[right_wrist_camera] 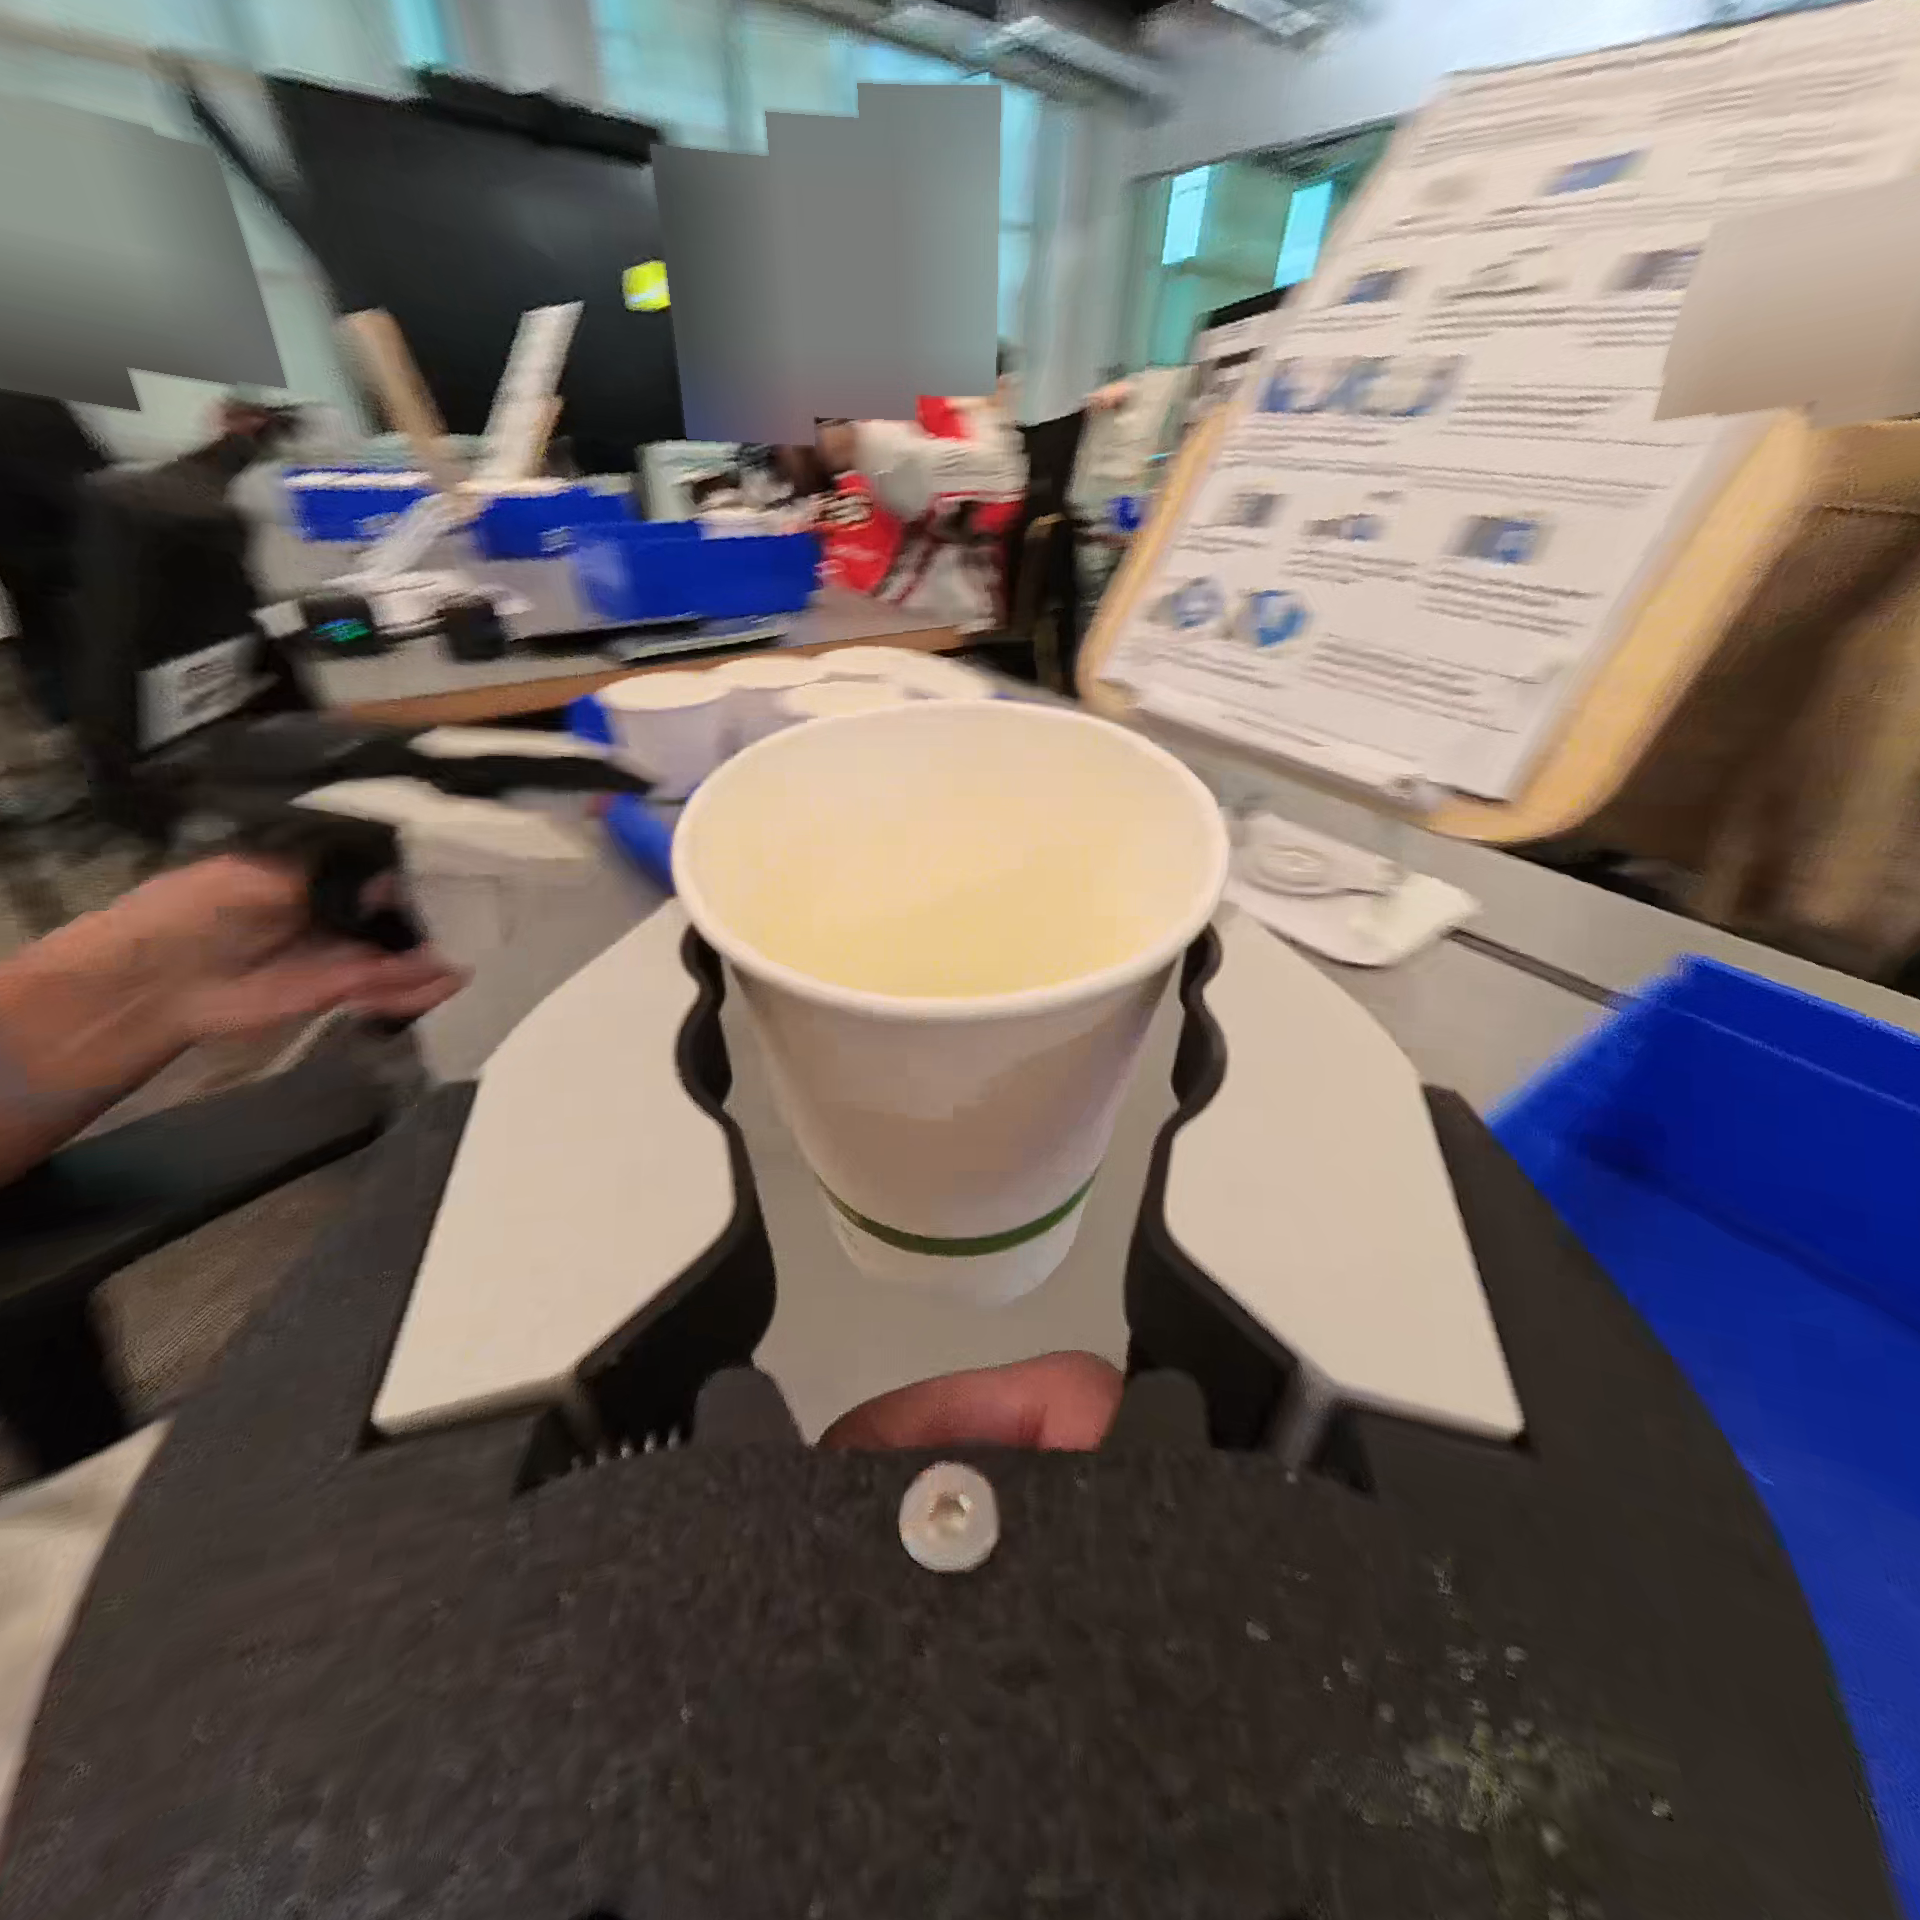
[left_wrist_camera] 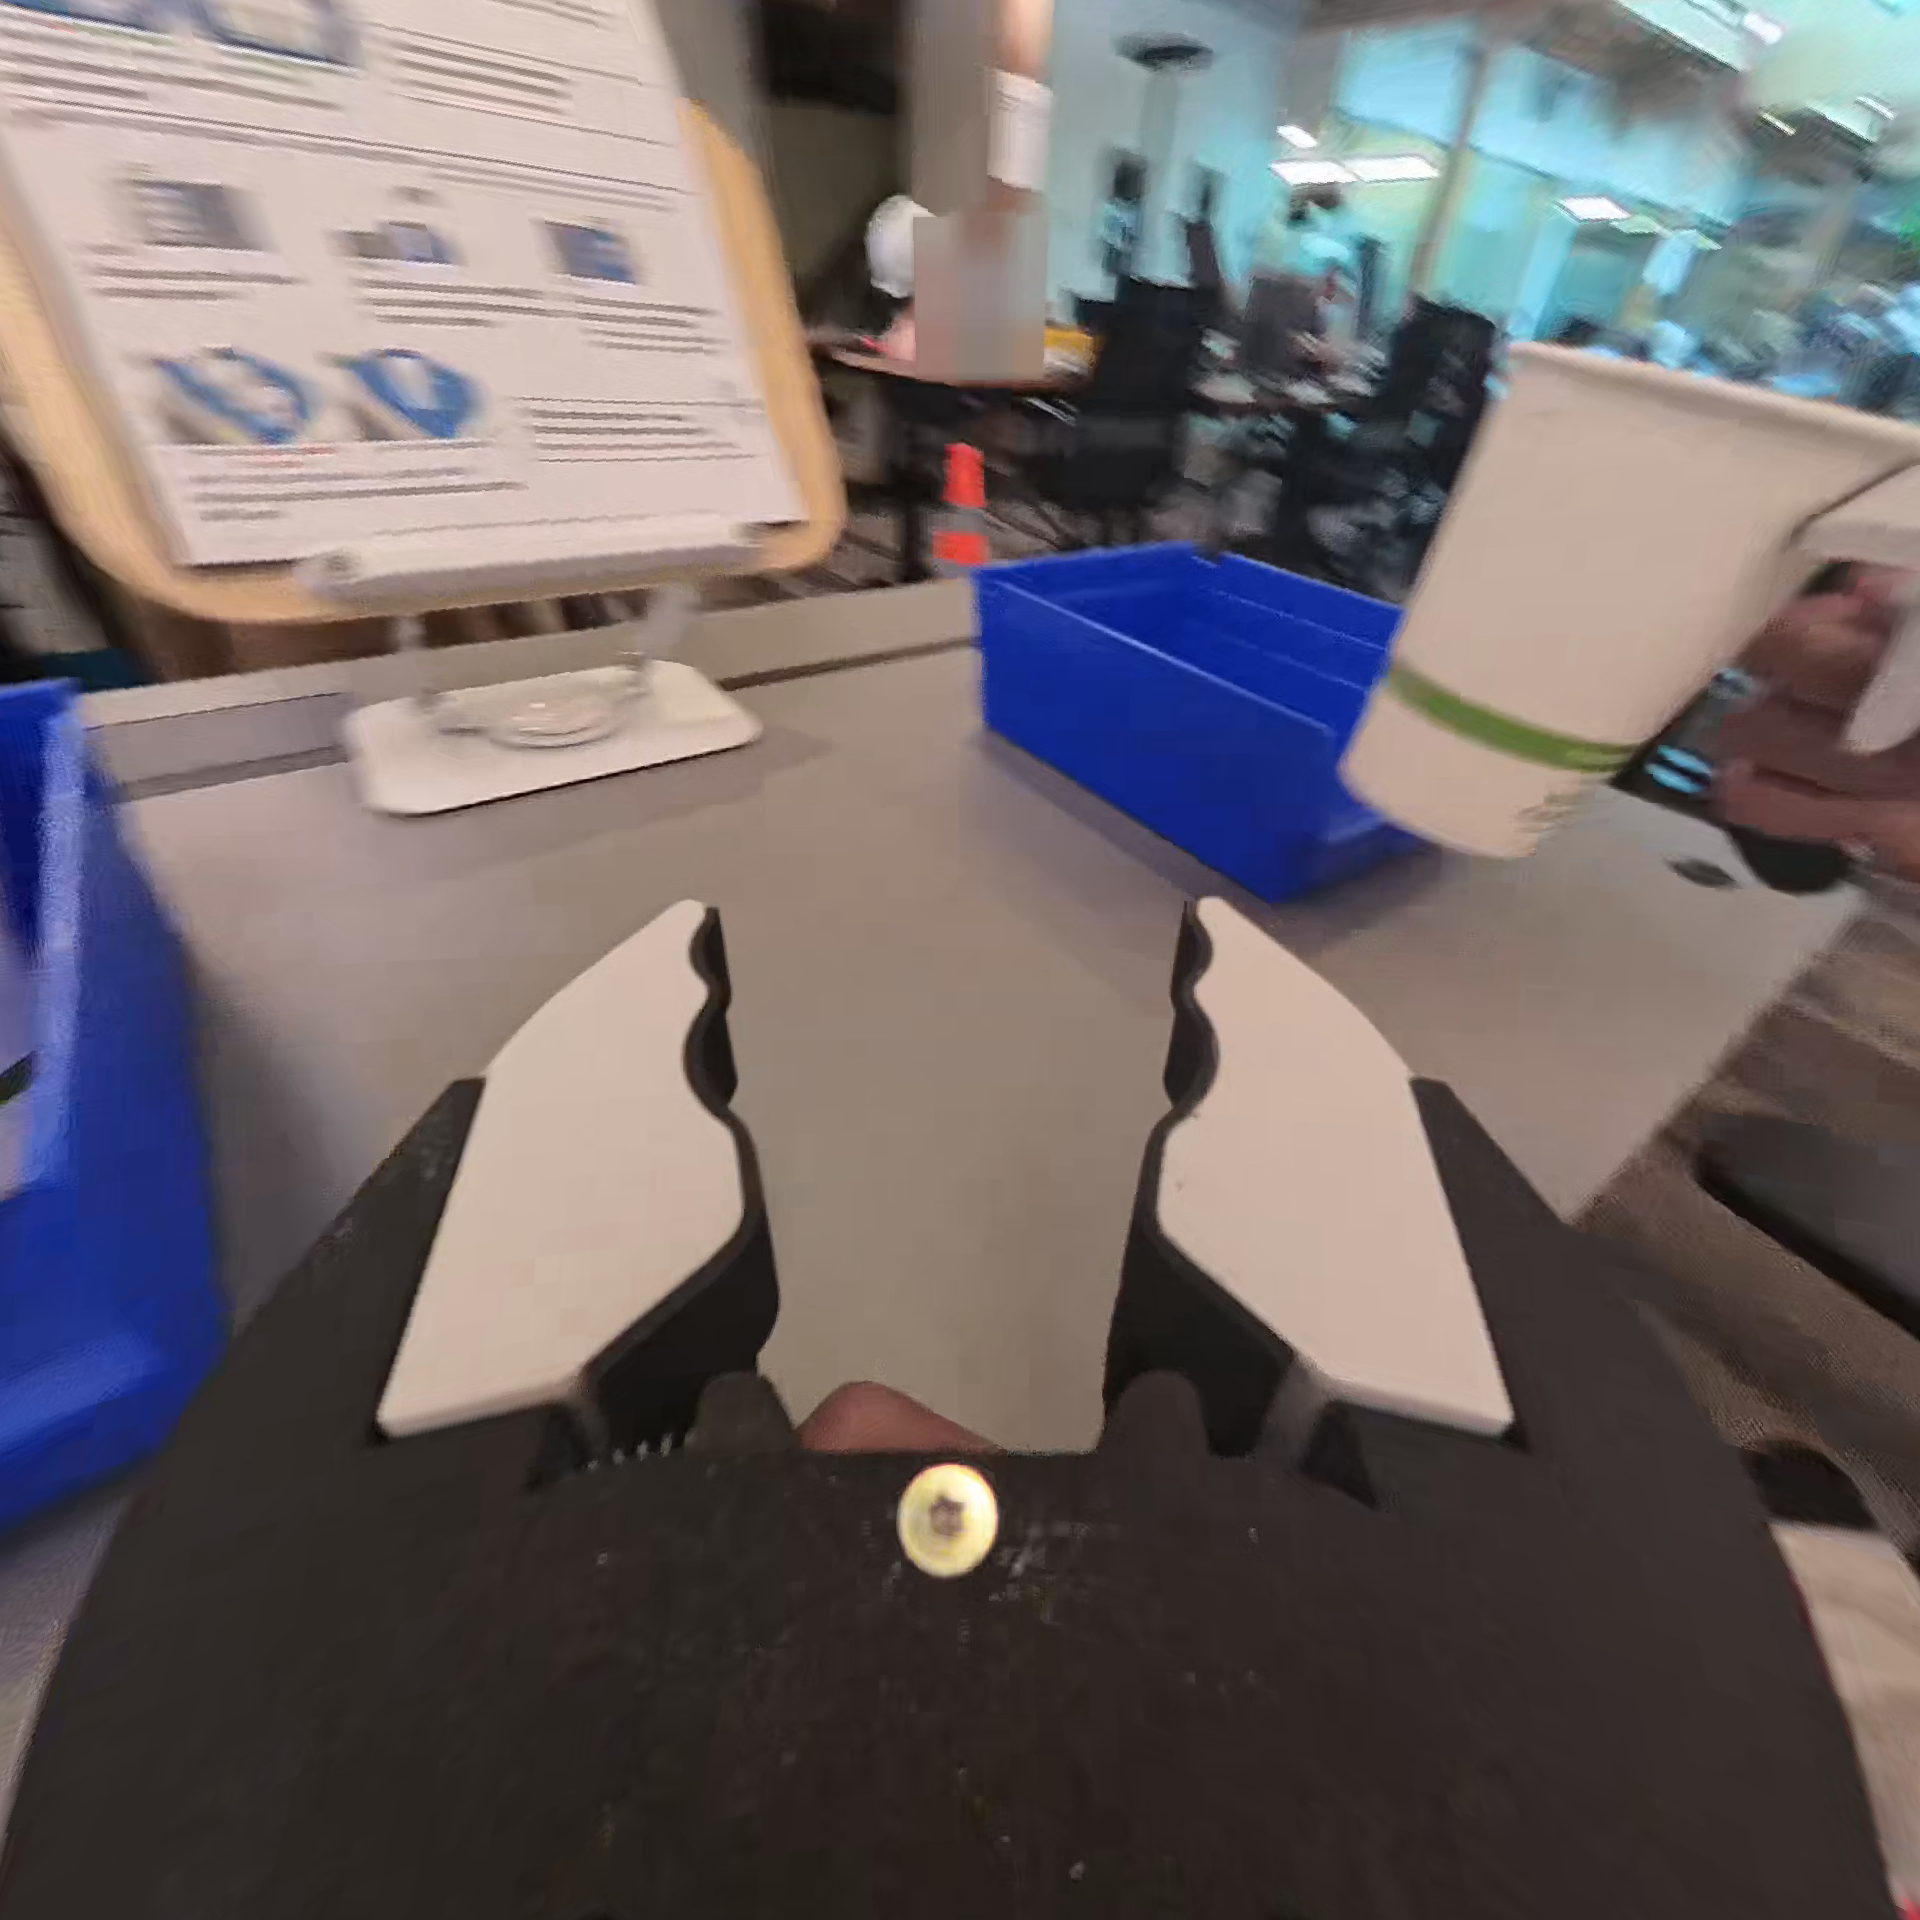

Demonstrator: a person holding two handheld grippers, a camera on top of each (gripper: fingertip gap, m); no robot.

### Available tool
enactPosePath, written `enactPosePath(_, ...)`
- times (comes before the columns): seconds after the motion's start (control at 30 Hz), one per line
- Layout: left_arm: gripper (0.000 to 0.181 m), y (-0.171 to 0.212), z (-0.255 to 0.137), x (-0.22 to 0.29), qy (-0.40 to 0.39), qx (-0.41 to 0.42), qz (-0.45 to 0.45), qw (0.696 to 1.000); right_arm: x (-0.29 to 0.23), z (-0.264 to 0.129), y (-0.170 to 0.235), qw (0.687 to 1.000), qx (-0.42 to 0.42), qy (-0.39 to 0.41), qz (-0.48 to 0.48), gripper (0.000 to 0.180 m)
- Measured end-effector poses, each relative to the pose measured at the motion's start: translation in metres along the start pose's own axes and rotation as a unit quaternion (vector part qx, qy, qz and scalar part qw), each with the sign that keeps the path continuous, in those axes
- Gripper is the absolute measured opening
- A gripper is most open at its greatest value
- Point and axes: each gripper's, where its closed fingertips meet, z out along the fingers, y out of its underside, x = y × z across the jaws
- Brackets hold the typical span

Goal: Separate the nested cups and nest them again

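Note:
A white paper cup (right_wrist_camera: 940, 997) with a green band near its base sits upright between the fingers of my right gripper (right_wrist_camera: 945, 961), which is shut on it just under the rim. The cup is empty inside. It also shows in the left wrist view (left_wrist_camera: 1538, 613), held in the air at the right, above the grey table (left_wrist_camera: 935, 987). My left gripper (left_wrist_camera: 951, 925) is open and empty over the table. More white cups (right_wrist_camera: 727, 707) stand in a blue bin (right_wrist_camera: 639, 831) behind the held cup.
A blue bin (left_wrist_camera: 1174, 707) stands on the table to the right, and shows in the right wrist view (right_wrist_camera: 1745, 1195) too. Another blue bin (left_wrist_camera: 73, 1039) is at the left edge. A poster board on a stand (left_wrist_camera: 416, 291) is at the back. People and chairs are beyond.

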Motion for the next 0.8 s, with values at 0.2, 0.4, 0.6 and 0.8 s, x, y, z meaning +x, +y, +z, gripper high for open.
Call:
enactPosePath(0.2,0.081,0.022,-0.027,-0.017,-0.101,0.045,0.003,0.994,0.098,-0.035,-0.018,0.965,0.028,0.258,-0.036,0.085)
enactPosePath(0.4,0.081,0.035,-0.019,-0.016,-0.104,0.02,0.031,0.994,0.215,-0.014,0.005,0.929,-0.016,0.368,-0.016,0.085)
enactPosePath(0.6,0.076,0.043,-0.015,-0.015,-0.096,0.012,0.034,0.995,0.293,0.029,0.065,0.922,-0.068,0.369,0.094,0.085)
enactPosePath(0.8,0.074,0.049,-0.012,-0.016,-0.092,-0.001,0.046,0.995,0.328,0.05,0.112,0.913,-0.146,0.371,0.088,0.085)
